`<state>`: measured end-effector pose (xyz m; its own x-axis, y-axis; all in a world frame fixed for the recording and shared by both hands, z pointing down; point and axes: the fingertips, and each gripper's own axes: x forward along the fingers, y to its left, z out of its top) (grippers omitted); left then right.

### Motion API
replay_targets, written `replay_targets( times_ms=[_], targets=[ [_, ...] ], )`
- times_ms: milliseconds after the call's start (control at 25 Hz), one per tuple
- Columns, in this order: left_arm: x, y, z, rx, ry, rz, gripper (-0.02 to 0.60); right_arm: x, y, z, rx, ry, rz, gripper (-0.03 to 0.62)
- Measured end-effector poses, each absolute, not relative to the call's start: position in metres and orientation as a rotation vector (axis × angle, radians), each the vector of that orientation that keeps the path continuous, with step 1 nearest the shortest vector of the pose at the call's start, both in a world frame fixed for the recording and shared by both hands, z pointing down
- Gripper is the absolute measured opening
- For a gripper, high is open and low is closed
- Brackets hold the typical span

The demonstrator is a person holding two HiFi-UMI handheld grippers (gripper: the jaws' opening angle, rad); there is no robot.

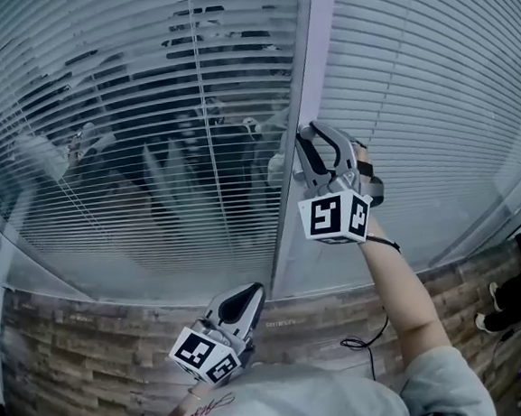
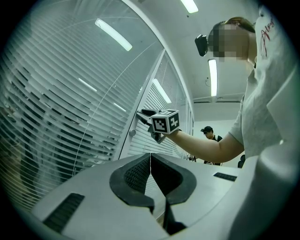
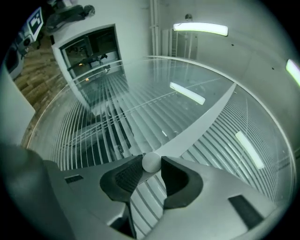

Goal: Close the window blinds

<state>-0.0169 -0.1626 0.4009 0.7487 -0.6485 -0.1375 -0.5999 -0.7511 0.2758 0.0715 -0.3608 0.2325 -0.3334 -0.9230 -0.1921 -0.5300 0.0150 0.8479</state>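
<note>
knob gripped, between right gripper pads

I see white horizontal-slat window blinds striped by dark gaps, a pale lilac-grey frame post, a small white round knob. My right hand-held gripper and left hand-held gripper: light grey shells, black ribbed pads, cubes with black-and-white square markers. Brown wood-plank-patterned wall panel.

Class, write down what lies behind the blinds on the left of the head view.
Between the tilted slats of the left blinds shows a dim room with dark, indistinct shapes. The slats cover the rest. The right tongs grip the white knob on the frame.
</note>
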Motion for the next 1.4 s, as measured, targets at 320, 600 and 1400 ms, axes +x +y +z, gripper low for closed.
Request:
replay_targets(
  times_ms=[320, 600, 1400],
  targets=[
    [-0.012, -0.160, 0.408, 2.731, -0.975, -0.333, 0.018, 0.065, -0.356, 0.241, 1.208, -1.642, -1.450, 0.132],
    [-0.012, -0.162, 0.400, 2.722, -0.972, -0.351, 0.018, 0.063, -0.359, 0.240, 0.911, -1.425, -1.556, 0.132],
    [-0.013, -0.163, 0.397, 2.697, -0.943, -0.377, 0.018, 0.067, -0.351, 0.243, 1.023, -1.492, -1.590, 0.135]
  ],
)
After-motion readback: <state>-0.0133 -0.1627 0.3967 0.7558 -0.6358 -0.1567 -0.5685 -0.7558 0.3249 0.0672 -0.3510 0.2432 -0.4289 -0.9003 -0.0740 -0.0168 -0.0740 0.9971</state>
